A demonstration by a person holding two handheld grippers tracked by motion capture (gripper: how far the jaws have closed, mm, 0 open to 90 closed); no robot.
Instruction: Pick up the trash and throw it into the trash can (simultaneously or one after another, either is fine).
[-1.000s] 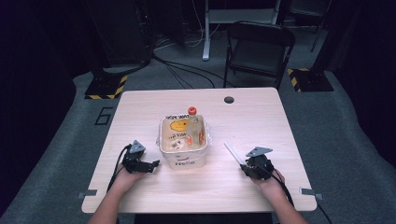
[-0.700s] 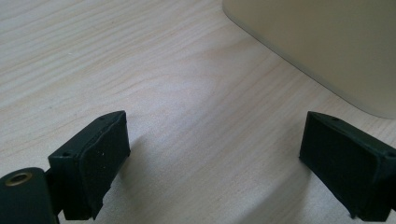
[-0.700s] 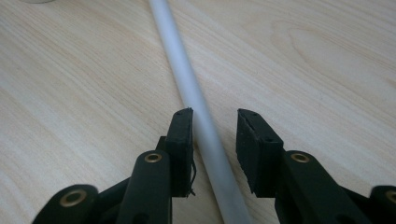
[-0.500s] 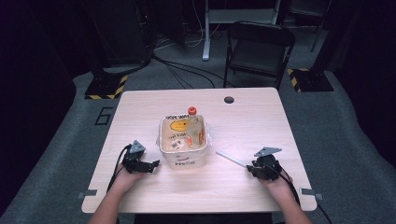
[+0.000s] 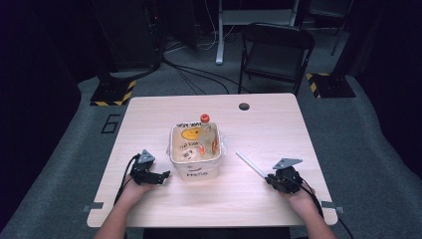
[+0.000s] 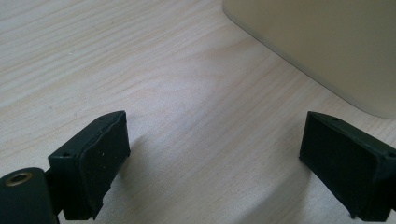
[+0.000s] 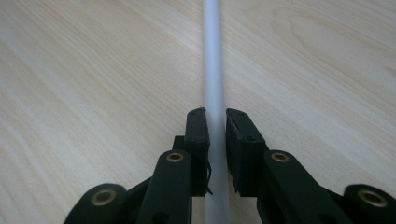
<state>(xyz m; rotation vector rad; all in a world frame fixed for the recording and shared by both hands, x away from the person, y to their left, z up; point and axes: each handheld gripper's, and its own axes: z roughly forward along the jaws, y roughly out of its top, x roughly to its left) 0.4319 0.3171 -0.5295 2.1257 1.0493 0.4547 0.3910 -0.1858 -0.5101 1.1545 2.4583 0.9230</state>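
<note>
A thin white rod [image 5: 249, 163] lies slanted on the table, right of the tub. My right gripper [image 5: 269, 178] is shut on its near end. In the right gripper view the pads [image 7: 198, 135] press the rod [image 7: 212, 56] from both sides, and the jaws have just been closing on it. A white tub [image 5: 195, 173] marked "Hello" stands mid-table with a red-capped bottle [image 5: 206, 134] inside. My left gripper [image 5: 162, 175] rests on the table just left of the tub. It is open [image 6: 212, 163] with bare wood between its jaws and the tub's wall [image 6: 327, 42] ahead on the right.
The wooden table [image 5: 268, 124] has a round cable hole [image 5: 244, 106] near its far edge. A black chair [image 5: 276, 50] stands behind it, with cables and stands on the dark floor around.
My right hand has shifted slightly to the right near the front edge, with the rod between its jaws, and the rod's angle has changed a little. The left hand has not moved.
</note>
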